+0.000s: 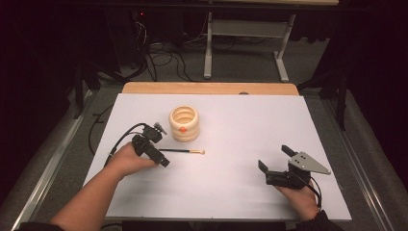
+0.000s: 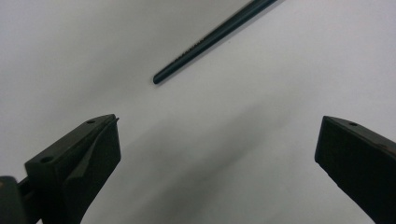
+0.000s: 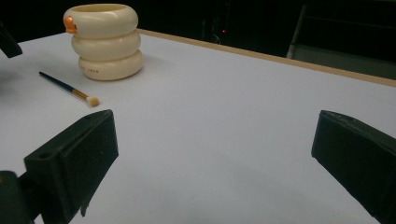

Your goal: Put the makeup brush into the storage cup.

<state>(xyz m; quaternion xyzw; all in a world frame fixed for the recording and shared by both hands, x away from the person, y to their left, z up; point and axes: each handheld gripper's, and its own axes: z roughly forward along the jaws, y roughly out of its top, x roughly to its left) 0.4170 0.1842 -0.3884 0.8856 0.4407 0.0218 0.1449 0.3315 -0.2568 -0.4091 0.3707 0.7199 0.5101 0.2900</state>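
The right tool's [image 3: 212,154] view shows the brush's [image 3: 70,88] bristles; the left tool [image 2: 217,154], released like it, sees the handle.

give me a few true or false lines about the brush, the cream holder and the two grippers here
1. The brush lies flat on the table. True.
2. The brush stands inside the cream holder. False: it lies on the table in front of the holder.
3. The left gripper is open, with the brush handle beyond its jaws. True.
4. The right gripper is shut on the brush. False: it is open and holds nothing, far to the right of the brush.
5. The brush's bristle end points toward the right gripper's side. True.
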